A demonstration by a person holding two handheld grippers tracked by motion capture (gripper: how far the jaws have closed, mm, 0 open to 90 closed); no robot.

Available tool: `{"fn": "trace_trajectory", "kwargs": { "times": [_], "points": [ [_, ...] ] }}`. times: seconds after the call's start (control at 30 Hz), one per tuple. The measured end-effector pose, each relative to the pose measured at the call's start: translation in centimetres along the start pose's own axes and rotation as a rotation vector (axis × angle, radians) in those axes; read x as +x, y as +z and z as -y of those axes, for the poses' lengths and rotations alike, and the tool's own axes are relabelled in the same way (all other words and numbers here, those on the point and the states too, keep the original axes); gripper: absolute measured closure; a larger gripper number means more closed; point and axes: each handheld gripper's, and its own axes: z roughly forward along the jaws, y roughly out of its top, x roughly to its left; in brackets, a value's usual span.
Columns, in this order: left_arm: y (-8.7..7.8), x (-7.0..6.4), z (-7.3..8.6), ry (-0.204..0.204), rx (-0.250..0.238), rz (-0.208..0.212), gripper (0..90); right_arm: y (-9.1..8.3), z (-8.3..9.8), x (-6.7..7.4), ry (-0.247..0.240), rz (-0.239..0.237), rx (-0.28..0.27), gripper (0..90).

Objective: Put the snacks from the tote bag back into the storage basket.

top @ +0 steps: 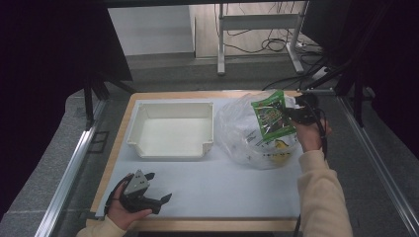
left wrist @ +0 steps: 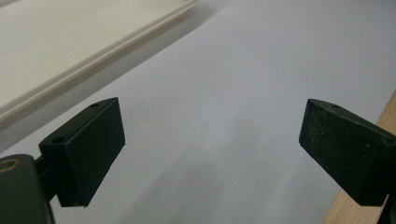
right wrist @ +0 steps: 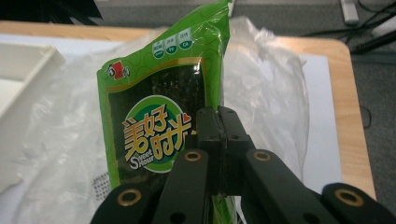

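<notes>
High view: the right gripper [top: 291, 116] is held above the far right part of the table [top: 118, 143], its jaws closed on the edge of a green packet [top: 269, 116]. The packet is a flat, glossy foil pouch with a dark centre panel and a round printed label; it hangs tilted in the air just over a clear plastic bag [top: 247, 138]. The bag is thin, crinkled film, slumped in a rounded heap on the white mat [top: 222, 187], with a printed item dimly visible inside it. Left of the bag, apart from it, sits a cream tray [top: 141, 126], a rigid rectangular plastic bin with rounded corners, a flared rim and a lowered front wall. The mat is smooth and matte; the table edge around it is pale wood. The left gripper [top: 160, 187] rests low at the near left corner of the mat, held in a hand [top: 126, 212], with a grey three-cornered plate on top. In the left gripper view, its two black, blocky pads [left wrist: 88, 149] stand wide apart over bare mat, nothing between them, with the tray rim [left wrist: 93, 60] beyond. In the right gripper view, the jaws meet on the packet [right wrist: 154, 121], pinching its lower right portion; the bag [right wrist: 271, 93] lies behind.
</notes>
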Motion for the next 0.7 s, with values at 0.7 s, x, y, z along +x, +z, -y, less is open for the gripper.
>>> {"fn": "trace_trajectory", "kwargs": {
  "times": [0.7],
  "points": [
    [0.3, 0.1, 0.1, -0.01, 0.01, -0.012, 6.6, -1.3, -1.0, 0.8, 0.021, -0.088, -0.087, 89.4]
  ]
}}
